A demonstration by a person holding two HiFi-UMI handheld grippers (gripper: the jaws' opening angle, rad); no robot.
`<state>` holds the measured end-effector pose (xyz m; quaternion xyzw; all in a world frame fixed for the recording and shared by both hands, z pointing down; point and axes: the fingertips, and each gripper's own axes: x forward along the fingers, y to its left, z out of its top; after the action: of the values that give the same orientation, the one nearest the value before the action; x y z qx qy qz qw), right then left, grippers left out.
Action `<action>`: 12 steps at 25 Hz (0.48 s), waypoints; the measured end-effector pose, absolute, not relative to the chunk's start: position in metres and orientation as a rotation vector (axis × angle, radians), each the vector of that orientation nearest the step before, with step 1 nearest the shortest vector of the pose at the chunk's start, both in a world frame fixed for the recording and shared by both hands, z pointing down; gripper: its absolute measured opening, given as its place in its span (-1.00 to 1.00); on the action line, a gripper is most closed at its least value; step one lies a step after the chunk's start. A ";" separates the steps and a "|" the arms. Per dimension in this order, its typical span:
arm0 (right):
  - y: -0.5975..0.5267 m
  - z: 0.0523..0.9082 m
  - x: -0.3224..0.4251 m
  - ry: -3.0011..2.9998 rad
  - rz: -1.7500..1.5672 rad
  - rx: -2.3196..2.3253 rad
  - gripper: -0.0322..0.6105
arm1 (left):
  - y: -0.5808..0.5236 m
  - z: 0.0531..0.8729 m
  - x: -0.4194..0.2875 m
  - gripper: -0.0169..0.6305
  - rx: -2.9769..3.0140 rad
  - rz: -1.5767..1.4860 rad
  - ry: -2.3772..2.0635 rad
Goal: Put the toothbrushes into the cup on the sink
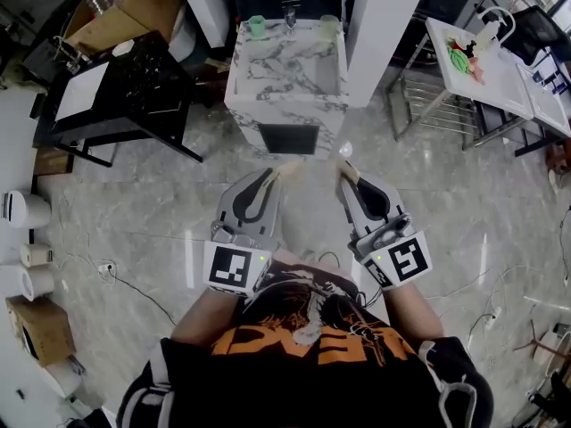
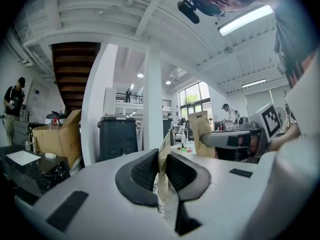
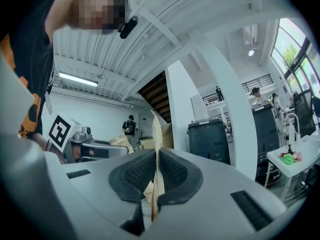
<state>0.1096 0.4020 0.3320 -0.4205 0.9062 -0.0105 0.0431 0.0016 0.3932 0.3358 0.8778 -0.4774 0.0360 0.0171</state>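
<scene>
The left gripper [image 1: 268, 176] was squeezed tight on a thin brown paper packet [image 2: 163, 154], likely a wrapped toothbrush, well short of the sink [image 1: 285, 110]. A green cup [image 1: 257, 27] stood on the sink's back left corner and a pale cup [image 1: 329, 27] on its back right. The right gripper [image 1: 346, 173] pinched another flat packet [image 3: 157, 149], also well short of the sink. The packets looked floppy, so one could bend, miss the cup's mouth, or tip a light cup over.
</scene>
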 end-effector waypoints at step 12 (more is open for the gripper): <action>0.235 0.330 0.064 2.777 -0.027 -1.355 -0.79 | 0.219 0.338 -0.039 -0.79 2.783 0.046 -1.421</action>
<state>0.0641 0.2347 0.3304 -0.4383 0.8984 -0.0088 0.0257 -0.0393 0.2186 0.3377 0.8904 -0.4548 0.0149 0.0083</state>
